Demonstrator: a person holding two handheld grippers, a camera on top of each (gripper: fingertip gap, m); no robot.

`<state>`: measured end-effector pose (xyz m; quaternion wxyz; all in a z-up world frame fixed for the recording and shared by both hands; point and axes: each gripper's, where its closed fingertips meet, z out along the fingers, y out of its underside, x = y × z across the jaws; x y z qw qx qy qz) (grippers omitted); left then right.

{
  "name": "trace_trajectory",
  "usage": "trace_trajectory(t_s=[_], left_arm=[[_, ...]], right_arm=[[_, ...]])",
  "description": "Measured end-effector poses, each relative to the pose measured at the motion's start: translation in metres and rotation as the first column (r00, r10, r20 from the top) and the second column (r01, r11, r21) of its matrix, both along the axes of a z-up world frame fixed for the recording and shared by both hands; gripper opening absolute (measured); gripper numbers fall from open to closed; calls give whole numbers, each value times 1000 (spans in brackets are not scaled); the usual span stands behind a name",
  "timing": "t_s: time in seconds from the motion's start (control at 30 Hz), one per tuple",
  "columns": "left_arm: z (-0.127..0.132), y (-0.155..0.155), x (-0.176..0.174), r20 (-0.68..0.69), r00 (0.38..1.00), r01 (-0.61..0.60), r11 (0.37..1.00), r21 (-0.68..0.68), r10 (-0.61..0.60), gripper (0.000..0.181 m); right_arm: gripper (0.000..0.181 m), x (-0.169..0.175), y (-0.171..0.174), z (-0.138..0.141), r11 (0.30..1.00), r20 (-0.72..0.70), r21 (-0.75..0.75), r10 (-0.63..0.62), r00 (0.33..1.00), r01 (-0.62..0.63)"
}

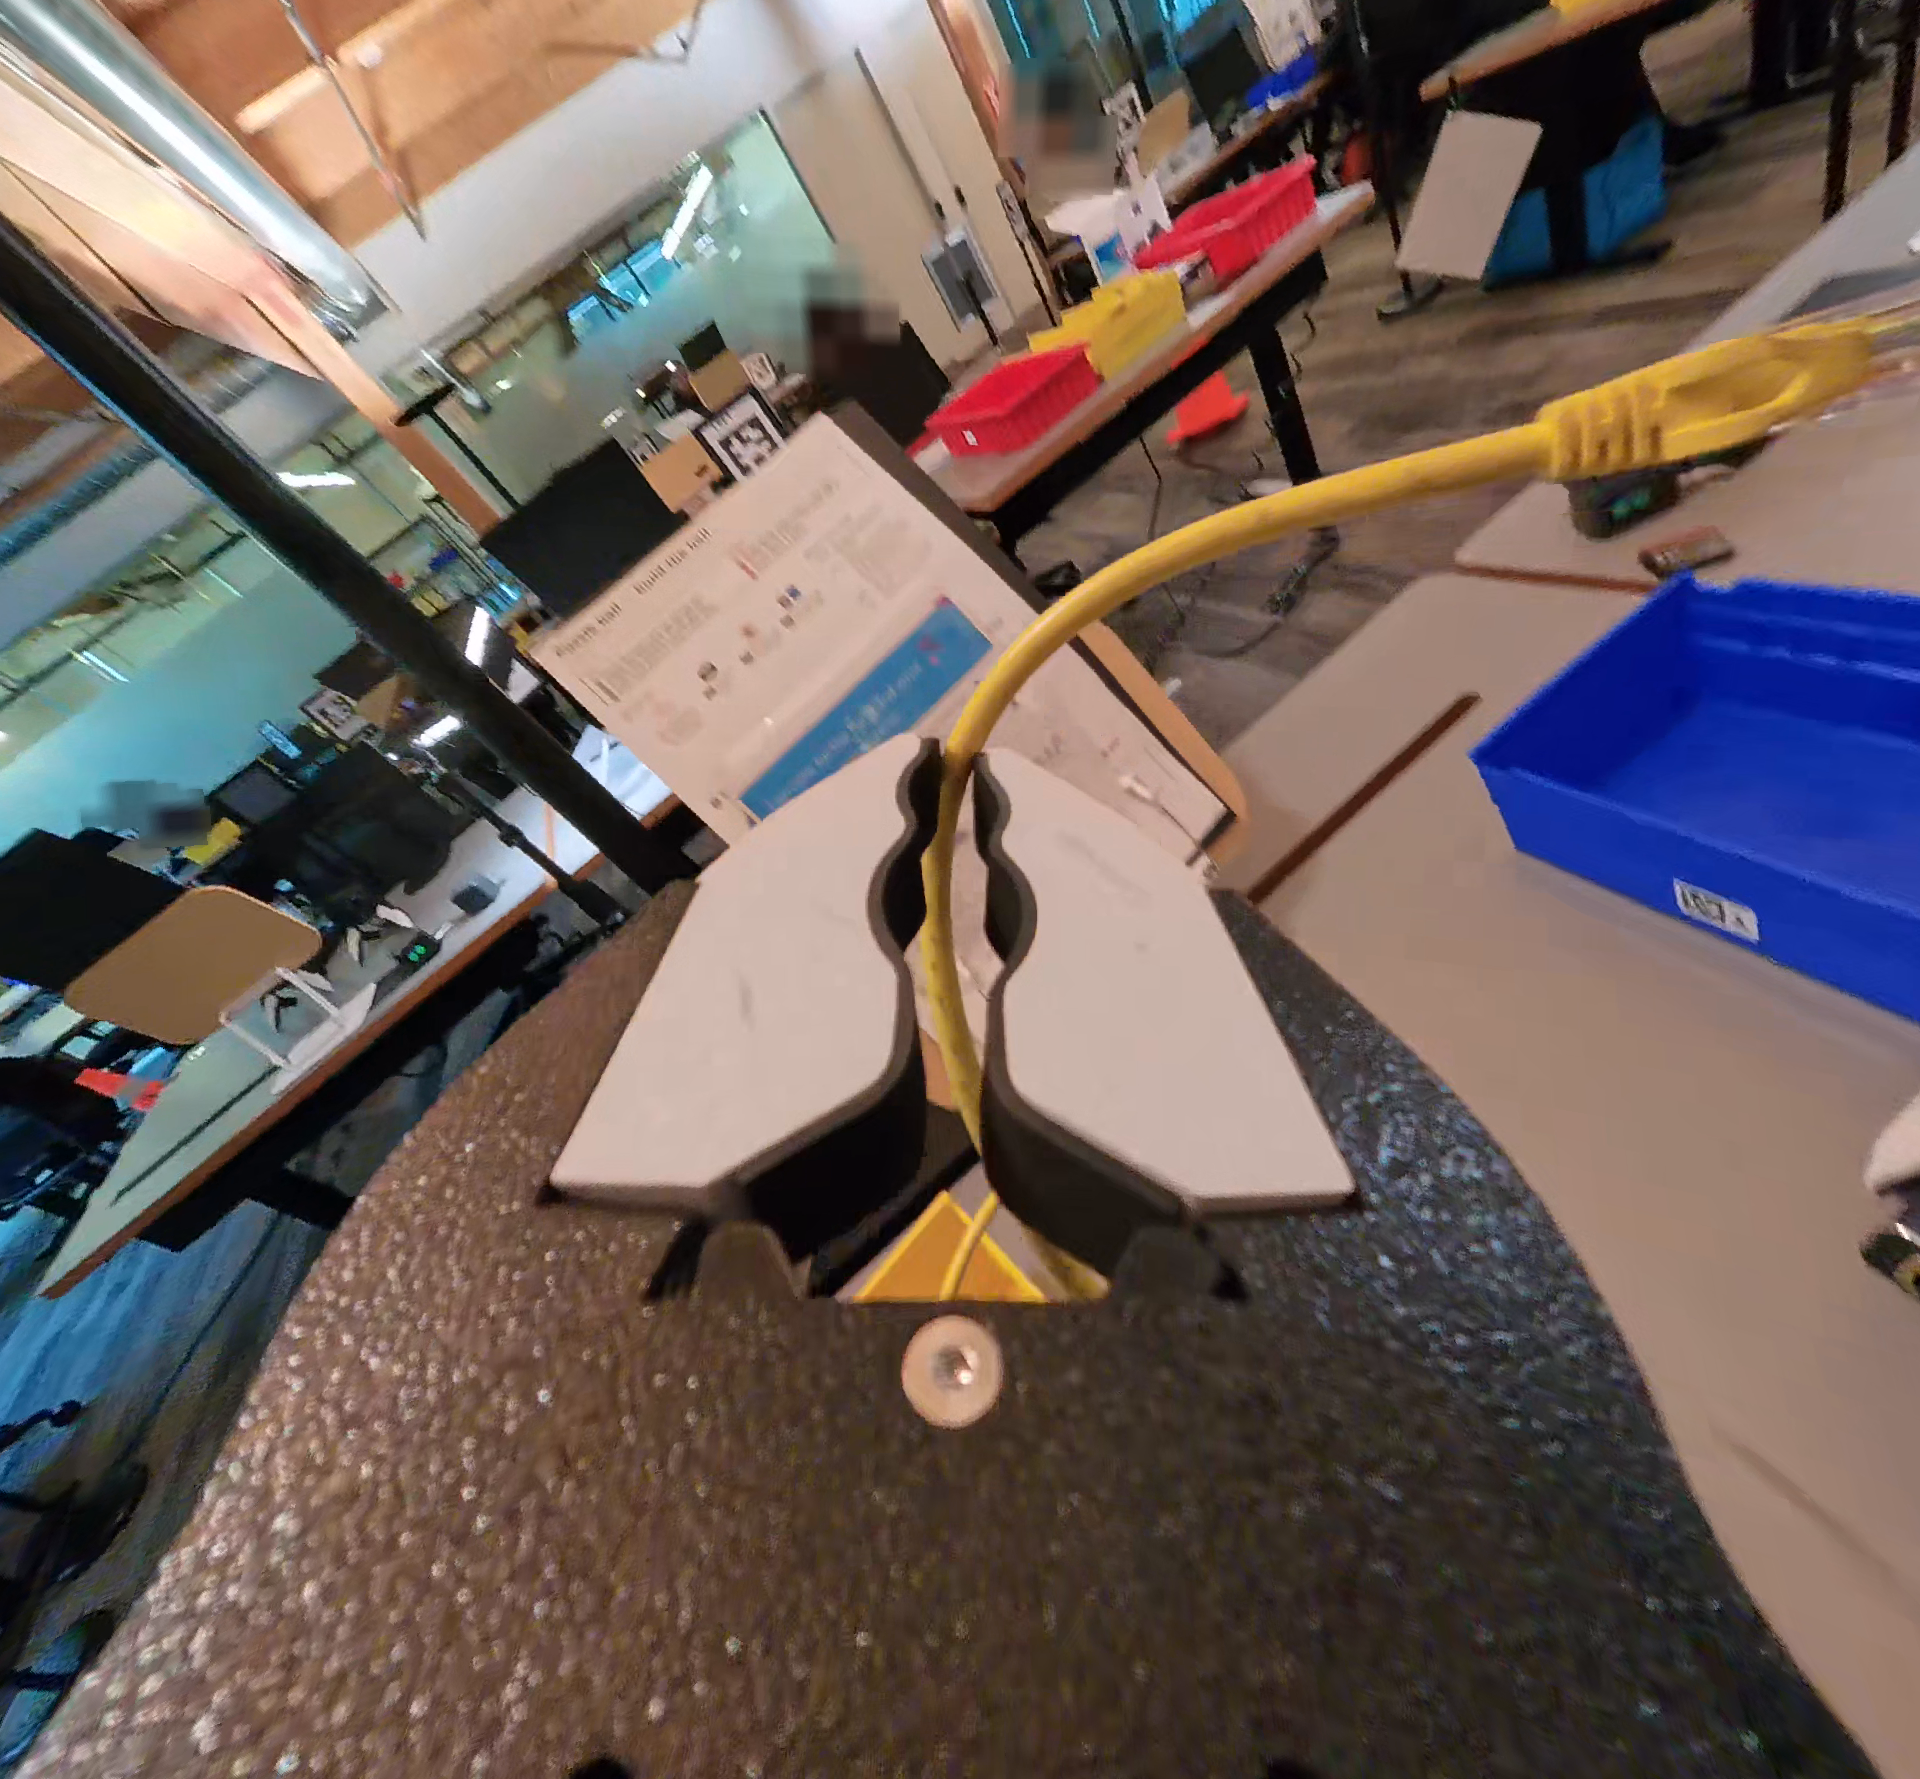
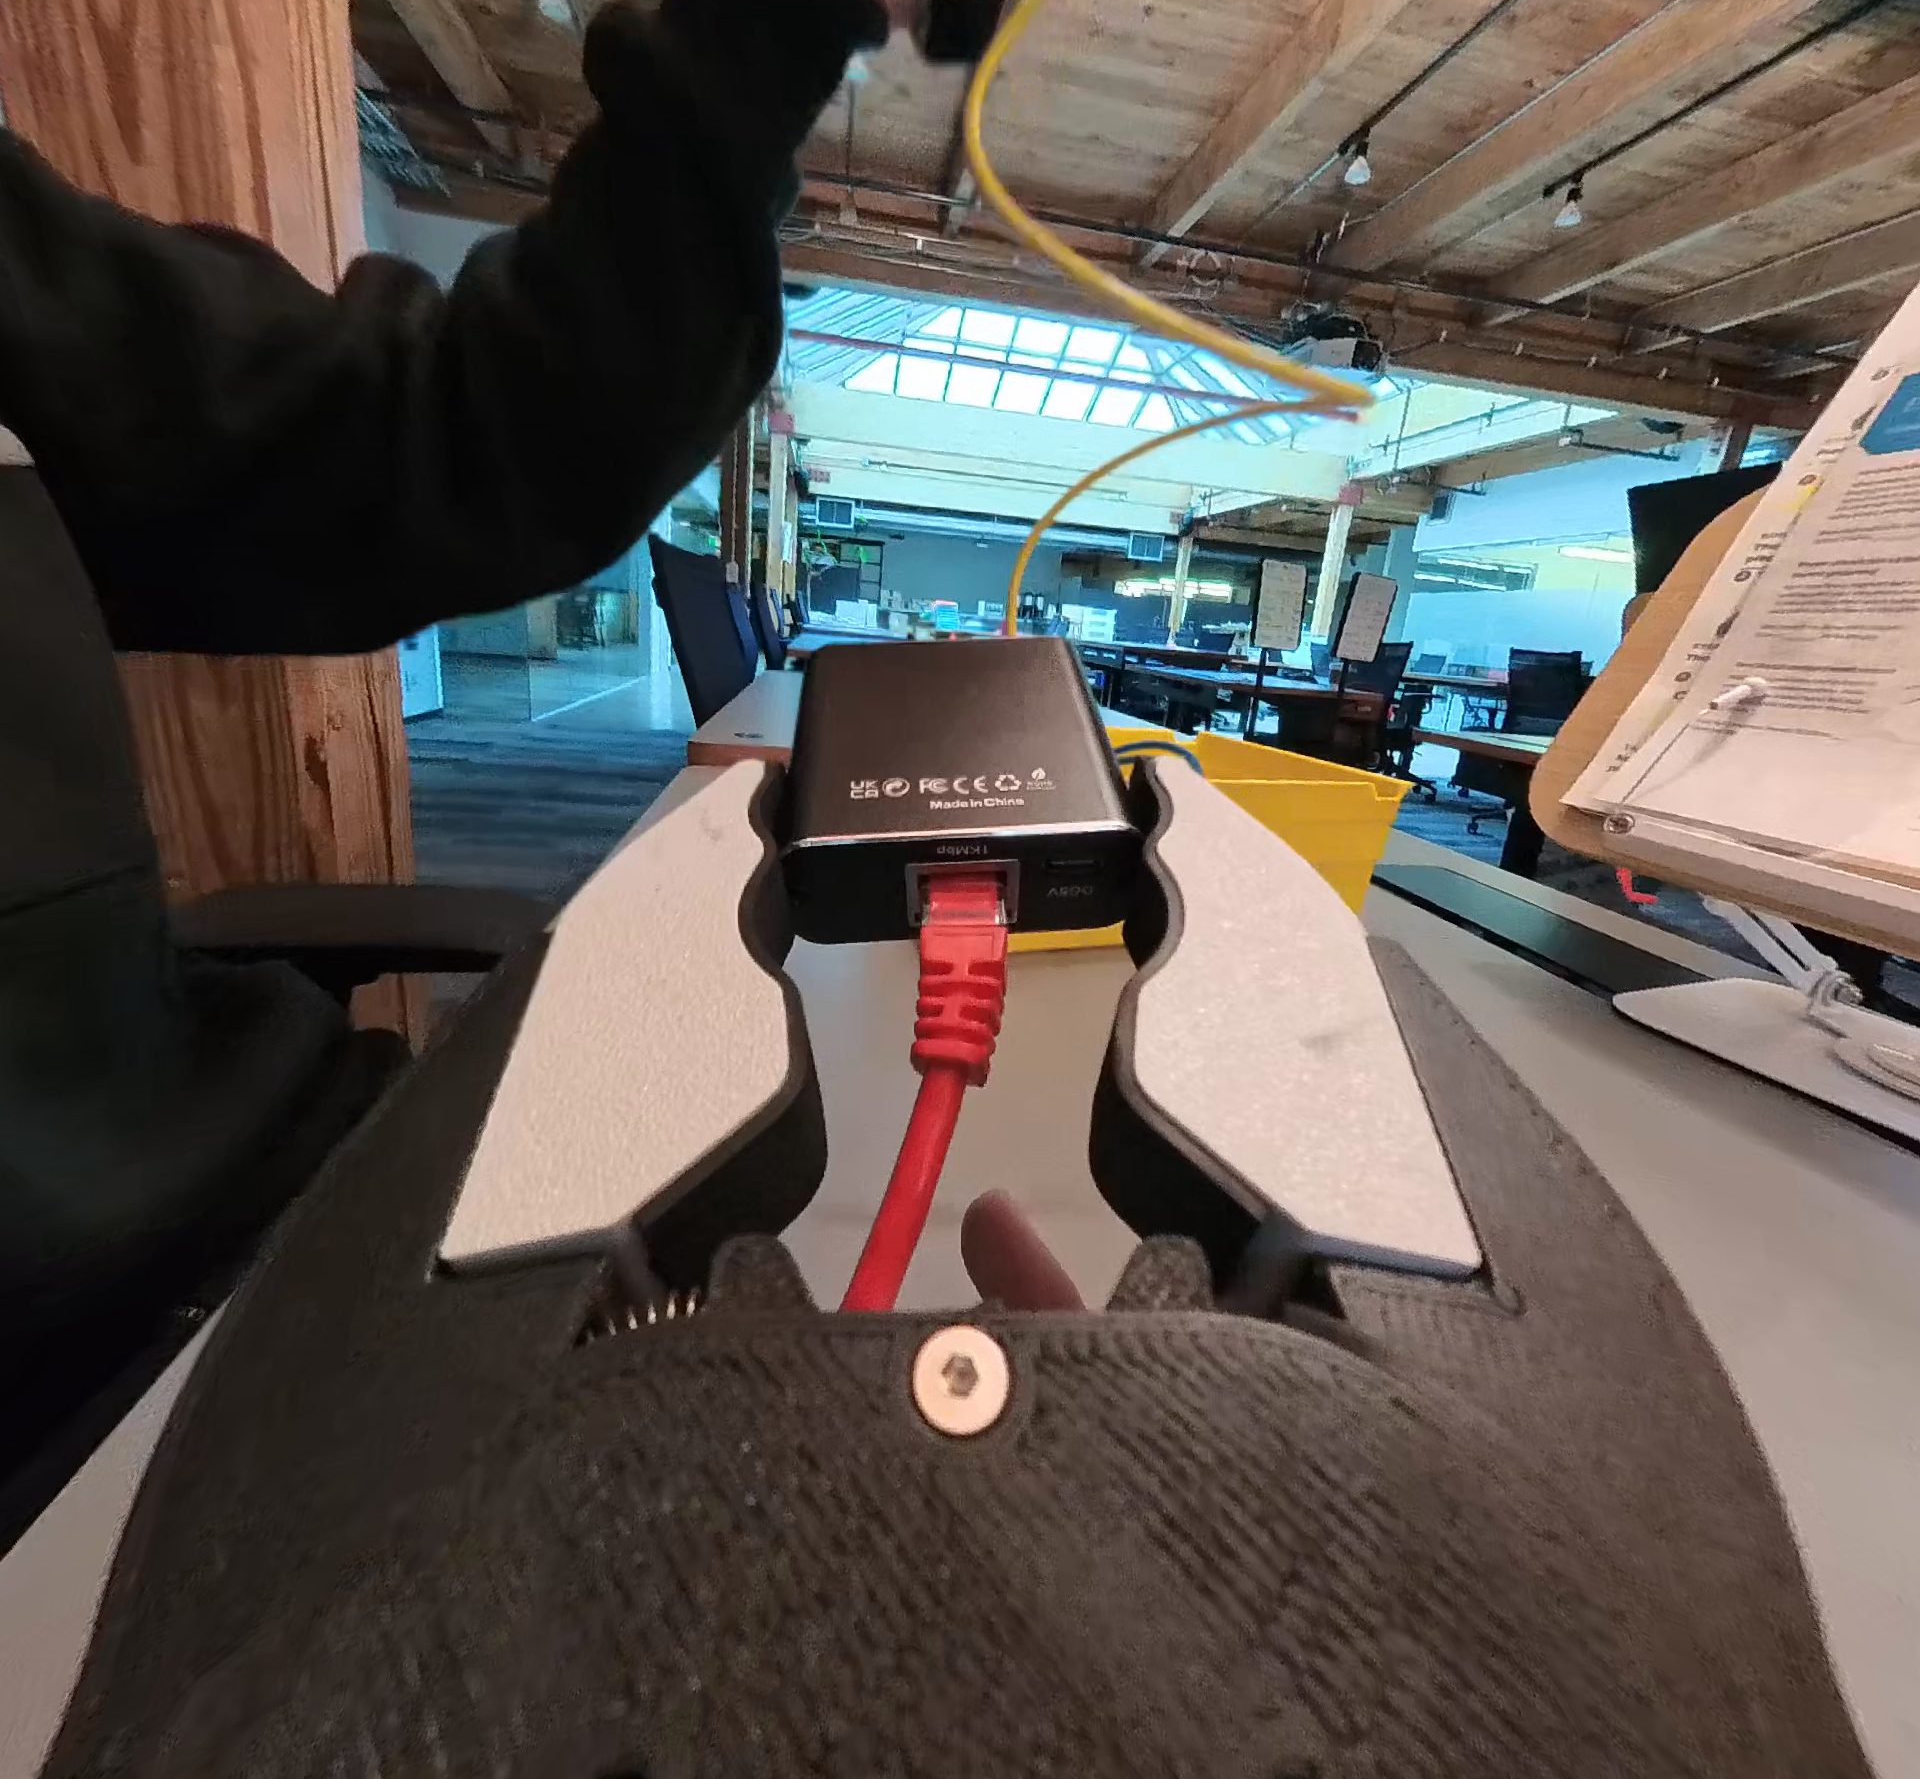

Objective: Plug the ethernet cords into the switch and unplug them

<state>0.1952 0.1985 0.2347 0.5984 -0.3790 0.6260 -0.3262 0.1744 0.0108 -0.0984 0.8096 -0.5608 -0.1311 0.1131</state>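
Observation:
My left gripper point(image 1: 951, 773) is shut on a yellow ethernet cord point(image 1: 1195, 545), held up in the air. The cord arcs to the right and ends in a free yellow plug point(image 1: 1704, 399). My right gripper point(image 2: 961, 794) is shut on a black switch point(image 2: 951, 773), gripping its two sides above the table. A red ethernet cord point(image 2: 951, 991) is plugged into the switch's near port and runs back under the gripper. The yellow cord point(image 2: 1049, 243) also shows in the right wrist view, hanging from the raised hand and dropping behind the switch's far end, where its end is hidden.
A blue bin point(image 1: 1725, 784) sits on the grey table point(image 1: 1507, 1158) at the right. A document stand with printed sheets point(image 1: 831, 607) stands behind the left gripper and shows at right in the right wrist view point(image 2: 1766, 690). A yellow bin point(image 2: 1288, 794) lies beyond the switch. A dark-sleeved arm point(image 2: 416, 441) crosses the upper left.

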Motion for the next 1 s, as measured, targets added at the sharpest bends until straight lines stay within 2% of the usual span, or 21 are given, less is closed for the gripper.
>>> trace_trajectory(t_s=[0.17,0.23,0.3,0.4,0.47,0.53,0.63,0.7,0.8,0.87,1.0], left_arm=[[30,5,9,70,997,-20,1000,17,19,5],[25,5,13,54,998,-22,999,26,20,5],[6,2,19,26,1000,-4,1000,14,3,5],[-48,2,31,6,1000,-20,999,44,19,5],[-102,5,37,0,998,-65,995,72,65,5],[-166,7,41,-9,995,-103,988,116,104,5],[-258,6,31,-22,988,-142,959,245,152,5],[-306,-3,15,-43,987,-135,941,309,156,5],[-347,-17,-15,-28,987,-134,902,410,159,5],[-359,-22,-35,-14,986,-142,876,461,167,5],[-378,-32,-67,-76,987,-89,884,460,139,7]], right_arm=[[63,-1,2,-3,1000,12,-20,-3,1000,4],[63,-3,3,-4,1000,21,-29,2,1000,-1],[63,-3,2,-4,1000,29,-26,-2,1000,3],[63,-8,-5,-2,999,36,-18,38,999,-38],[63,-9,-12,-2,999,46,-15,47,998,-46],[63,-9,-17,-3,997,35,-28,71,997,-70],[63,5,-15,-11,997,41,-73,-17,999,20],[63,21,-15,-14,989,38,-92,-115,993,118],[63,35,-16,-13,977,20,-90,-191,981,192],[63,35,-15,-14,976,21,-95,-192,981,194],[63,32,-9,-21,974,46,-129,-183,982,187]])
